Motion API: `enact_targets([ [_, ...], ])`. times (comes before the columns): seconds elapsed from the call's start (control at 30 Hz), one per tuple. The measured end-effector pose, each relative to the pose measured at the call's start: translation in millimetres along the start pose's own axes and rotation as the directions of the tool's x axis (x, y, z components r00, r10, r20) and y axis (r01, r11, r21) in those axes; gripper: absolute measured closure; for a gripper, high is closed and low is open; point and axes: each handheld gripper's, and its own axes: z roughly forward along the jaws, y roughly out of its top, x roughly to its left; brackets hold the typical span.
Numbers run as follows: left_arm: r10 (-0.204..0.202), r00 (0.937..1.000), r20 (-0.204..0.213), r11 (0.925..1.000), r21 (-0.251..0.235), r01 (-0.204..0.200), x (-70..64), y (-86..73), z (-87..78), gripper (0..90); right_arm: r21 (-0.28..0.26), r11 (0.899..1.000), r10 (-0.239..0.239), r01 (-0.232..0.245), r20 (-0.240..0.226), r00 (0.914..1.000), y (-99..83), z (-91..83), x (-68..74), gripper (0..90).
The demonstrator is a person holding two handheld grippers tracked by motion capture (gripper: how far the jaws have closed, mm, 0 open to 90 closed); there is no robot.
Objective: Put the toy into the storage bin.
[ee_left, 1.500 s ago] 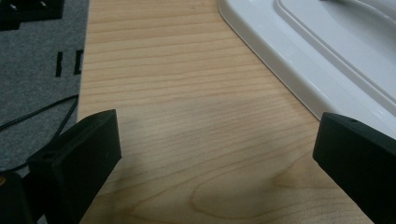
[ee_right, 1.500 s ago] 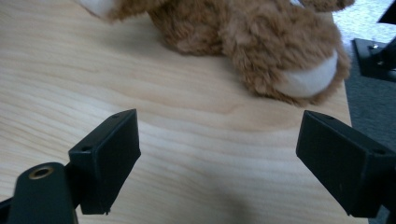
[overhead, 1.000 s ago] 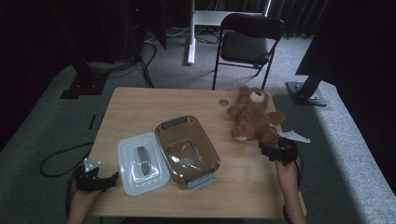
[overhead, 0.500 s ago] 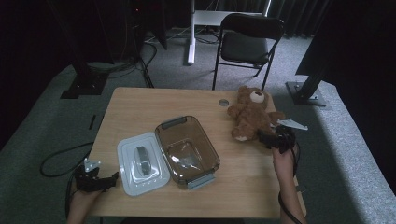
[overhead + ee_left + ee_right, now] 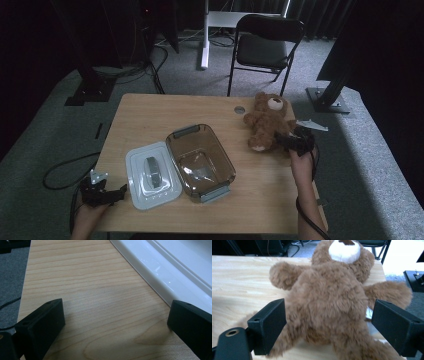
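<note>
The light wooden table (image 5: 150,120) in front of me carries everything, and I judge the job to be at its very start: getting the toy into the box and the box closed. The brown plush teddy bear (image 5: 329,297) lies on its back near the table's far right corner, well apart from the box. The clear brownish plastic storage box (image 5: 200,161) sits open and empty at the middle, and its white rectangular lid (image 5: 150,175) lies flat just beside it on my left.

My right gripper (image 5: 329,327) is spread wide around the bear's belly, one jaw at each flank, nothing squeezed yet. So the grasp itself is still to come, then the lift, the carry across to the box, and the lid.

My left gripper (image 5: 115,322) rests at the near left edge, released and holding nothing, its jaws apart over bare wood with one jaw right by the lid's rim.
</note>
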Motion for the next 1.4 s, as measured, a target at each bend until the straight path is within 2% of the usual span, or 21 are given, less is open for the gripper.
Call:
enact_targets([
  [0.07,-0.002,1.0,-0.001,1.0,0.0,0.002,-0.3,0.0,0.1,1.8,-0.002,1.0,0.008,-0.008,-0.005,1.0,8.9,6.2,1.5,11.8],
  [0.3,-0.003,1.0,-0.003,1.0,0.001,0.003,-0.6,0.1,0.1,1.8,0.013,1.0,0.012,-0.012,-0.006,0.9999,19.0,19.5,4.6,11.8],
  [0.5,-0.004,1.0,-0.002,1.0,0.001,0.004,-0.6,0.1,0.1,1.8,0.052,0.997,0.057,-0.057,-0.012,0.9983,25.4,37.1,4.1,11.8],
  [0.53,-0.003,1.0,-0.002,1.0,0.001,0.003,-0.6,0.1,0.1,1.8,0.077,0.995,0.069,-0.069,0.001,0.9976,28.1,43.5,3.2,11.1],
  [0.57,-0.003,1.0,-0.002,1.0,0.001,0.003,-0.6,0.1,0.1,1.8,0.077,0.995,0.069,-0.069,0.001,0.9976,28.1,43.5,3.2,11.1],
  [0.63,-0.003,1.0,-0.002,1.0,0.001,0.003,-0.6,0.1,0.1,1.8,0.099,0.99,0.098,-0.098,0.002,0.9952,29.9,50.2,0.9,11.1],
  [0.7,-0.004,1.0,-0.002,1.0,0.0,0.004,-0.6,0.1,0.1,1.8,0.117,0.986,0.115,-0.118,0.034,0.9929,30.6,59.5,-1.0,11.1],
  [0.87,-0.003,1.0,-0.002,1.0,0.001,0.003,-0.6,0.3,0.2,1.8,0.124,0.98,0.153,-0.157,0.04,0.9874,29.0,72.4,-2.8,11.1],
  [1.0,-0.003,1.0,-0.002,1.0,0.0,0.003,-0.5,0.3,0.2,1.8,0.149,0.974,0.16,-0.168,0.062,0.9852,27.2,85.6,-0.5,11.0],
  [1.07,-0.003,1.0,-0.002,1.0,0.001,0.003,-0.6,0.3,0.2,1.8,0.171,0.971,0.149,-0.165,0.103,0.9834,27.1,92.7,3.1,11.1],
  [1.23,-0.003,1.0,-0.002,1.0,0.0,0.003,-0.6,0.3,0.2,1.8,0.229,0.968,0.081,-0.103,0.106,0.991,24.9,101.4,10.4,10.7],
  [1.4,-0.004,1.0,-0.002,1.0,0.0,0.004,-0.6,0.3,0.2,1.8,0.251,0.958,0.122,-0.139,0.081,0.9892,17.1,106.8,4.6,10.0],
])
